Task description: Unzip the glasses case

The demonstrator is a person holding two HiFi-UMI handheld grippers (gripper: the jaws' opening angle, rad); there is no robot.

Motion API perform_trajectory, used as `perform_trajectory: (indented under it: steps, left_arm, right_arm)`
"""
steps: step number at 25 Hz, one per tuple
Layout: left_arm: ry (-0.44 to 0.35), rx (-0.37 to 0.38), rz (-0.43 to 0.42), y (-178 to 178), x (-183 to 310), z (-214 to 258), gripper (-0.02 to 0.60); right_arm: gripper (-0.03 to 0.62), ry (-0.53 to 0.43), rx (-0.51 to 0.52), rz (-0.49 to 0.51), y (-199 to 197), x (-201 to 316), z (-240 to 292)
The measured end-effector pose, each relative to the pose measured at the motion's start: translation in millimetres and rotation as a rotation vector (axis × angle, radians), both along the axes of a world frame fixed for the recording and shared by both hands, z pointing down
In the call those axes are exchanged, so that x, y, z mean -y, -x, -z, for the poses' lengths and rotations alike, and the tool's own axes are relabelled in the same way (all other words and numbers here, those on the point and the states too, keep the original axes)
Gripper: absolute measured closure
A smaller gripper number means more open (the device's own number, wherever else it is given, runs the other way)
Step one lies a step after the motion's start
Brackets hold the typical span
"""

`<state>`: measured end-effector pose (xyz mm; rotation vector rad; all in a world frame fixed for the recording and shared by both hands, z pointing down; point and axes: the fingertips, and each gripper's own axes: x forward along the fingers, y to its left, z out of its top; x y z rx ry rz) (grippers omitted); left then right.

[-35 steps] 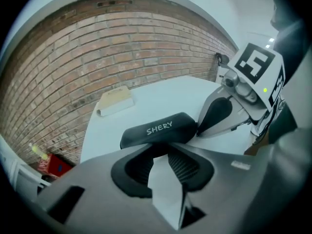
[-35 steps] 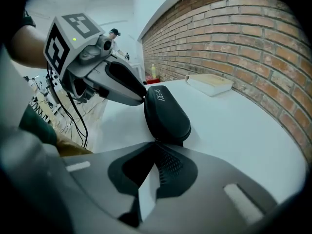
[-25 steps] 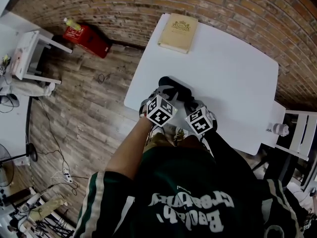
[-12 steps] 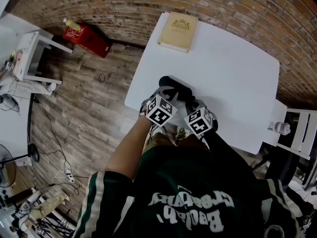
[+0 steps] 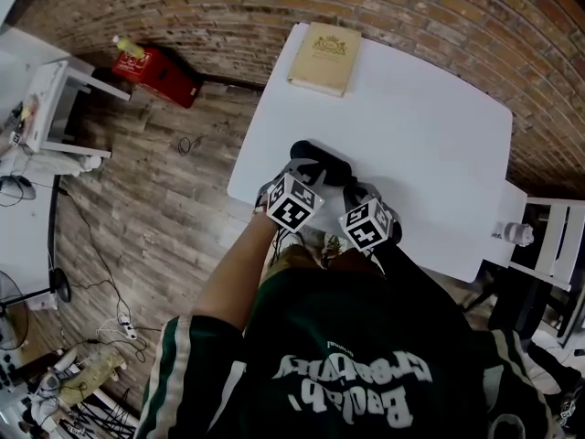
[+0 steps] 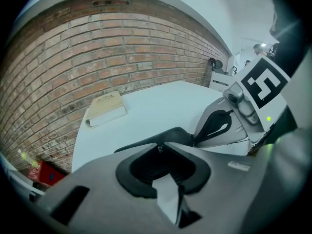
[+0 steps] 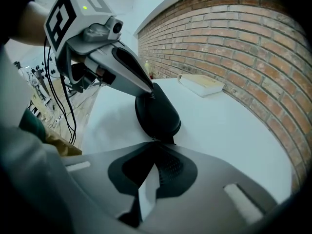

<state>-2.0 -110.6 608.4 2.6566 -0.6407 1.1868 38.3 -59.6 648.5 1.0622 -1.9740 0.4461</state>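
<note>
Left gripper [image 6: 163, 144] has its two grey jaws pressed together on one end of the black oval zip-up glasses case [image 7: 158, 113]. Facing it, the right gripper [image 7: 157, 143] has its jaws closed on the opposite end, at a small black tab. The case sits on the white rectangular table [image 5: 430, 126], near the edge closest to the person, between the two grippers. A tan hardcover book [image 5: 326, 58] lies well apart at the table's far corner, near the red brick wall [image 5: 411, 7]. A red box [image 5: 155, 69] sits on the wooden plank floor [image 5: 174, 199] to the left.
</note>
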Motion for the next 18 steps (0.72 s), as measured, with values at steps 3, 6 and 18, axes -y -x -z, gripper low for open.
perform_trajectory:
  steps: [3,6,18]
  left_arm:
    - [0.002,0.001,-0.002,-0.4,0.2,-0.7,0.538]
    - [0.001,0.008,-0.011,0.0,0.1,-0.6,0.538]
    - [0.011,0.011,-0.027,-0.5,0.2,-0.1,0.538]
  right_arm:
    - [0.582,-0.007,-0.013,-0.001,-1.8,0.8,0.0]
    - [0.582,-0.010,-0.024,-0.008,-4.2,1.6,0.3]
    - [0.580,-0.052,-0.095,-0.006,-14.1,5.9,4.1]
